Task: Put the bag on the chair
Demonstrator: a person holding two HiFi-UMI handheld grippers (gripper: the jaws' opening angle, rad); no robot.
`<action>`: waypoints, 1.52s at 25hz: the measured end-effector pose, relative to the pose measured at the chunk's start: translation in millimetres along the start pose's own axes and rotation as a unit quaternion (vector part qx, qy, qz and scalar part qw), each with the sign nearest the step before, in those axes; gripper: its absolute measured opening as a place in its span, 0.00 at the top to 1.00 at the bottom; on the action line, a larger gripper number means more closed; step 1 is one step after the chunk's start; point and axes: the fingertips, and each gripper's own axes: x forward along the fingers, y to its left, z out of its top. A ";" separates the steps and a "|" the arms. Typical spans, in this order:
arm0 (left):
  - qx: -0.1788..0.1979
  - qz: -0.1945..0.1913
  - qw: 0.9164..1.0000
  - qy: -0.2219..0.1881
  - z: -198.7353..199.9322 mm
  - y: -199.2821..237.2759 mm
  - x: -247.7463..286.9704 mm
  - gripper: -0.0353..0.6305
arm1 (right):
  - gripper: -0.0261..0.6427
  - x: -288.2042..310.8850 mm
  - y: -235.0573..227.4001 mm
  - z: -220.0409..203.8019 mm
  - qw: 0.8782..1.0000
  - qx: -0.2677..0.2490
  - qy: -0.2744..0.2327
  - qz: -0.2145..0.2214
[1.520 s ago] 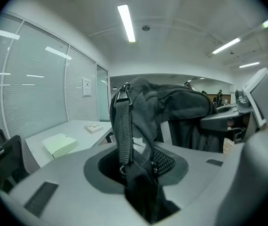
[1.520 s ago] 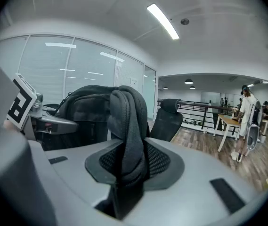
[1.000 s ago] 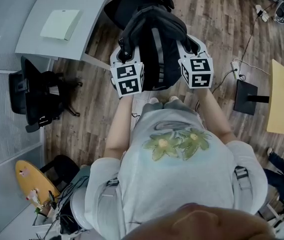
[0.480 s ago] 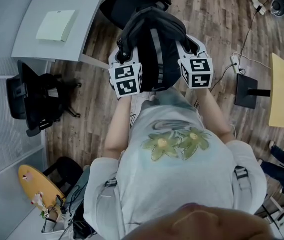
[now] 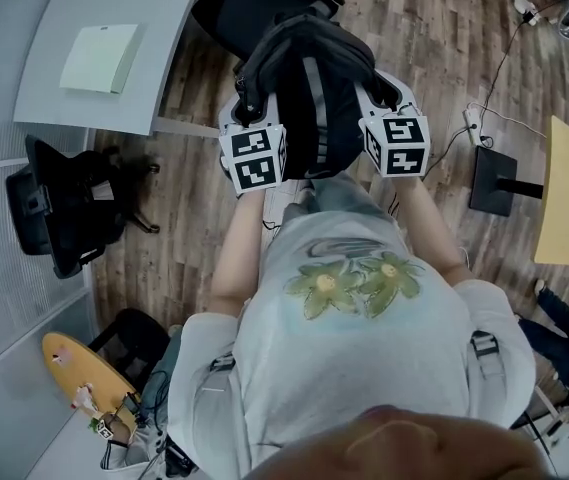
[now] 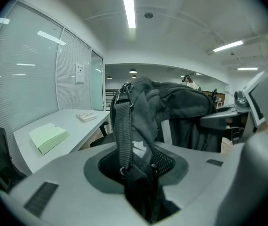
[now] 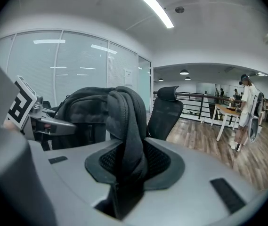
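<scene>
Presently listed, item by item:

- Left gripper [image 5: 248, 106]: jaws partly closed and clamped on the bag [image 5: 309, 88]. The left gripper view shows a grey webbing strap [image 6: 122, 126] with a small metal ring, plus a bunch of dark fabric, pinched in the gap between the jaws. Marker cube faces up towards the head camera.
- Right gripper [image 5: 382, 98]: jaws likewise partly closed, pressing on a thick padded fold of the same bag, which rises out of the gap and drapes over to the left in the right gripper view. Marker cube faces up.
- Bag: black, with a grey stripe along its middle; hangs between the two grippers in front of the person's chest, one gripper at each side. Its far end overlaps the chair [image 5: 249, 8] in the head view; whether it touches the seat cannot be told.
- Chair: black, office type, just beyond the bag beside the desk [image 5: 154, 38].
- Desk: pale grey, with a light green pad [image 5: 98, 58] on it.
- Second black chair [image 5: 64, 208]: lower left of the desk, well apart from the bag.
- Floor [image 5: 434, 38]: wood plank
</scene>
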 end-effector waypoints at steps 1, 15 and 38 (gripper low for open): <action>0.000 0.000 1.000 0.000 3.7 2.2 7.0 0.72 | 0.79 7.1 -3.3 2.9 1.000 -0.001 0.000 0.000; 0.016 0.002 1.000 -0.025 95.5 23.9 103.4 0.72 | 0.79 97.0 -63.8 78.6 0.999 -0.004 -0.035 -0.007; 0.019 0.023 0.993 -0.118 237.3 36.6 138.2 0.72 | 0.79 139.6 -114.8 212.7 0.992 -0.014 -0.121 0.016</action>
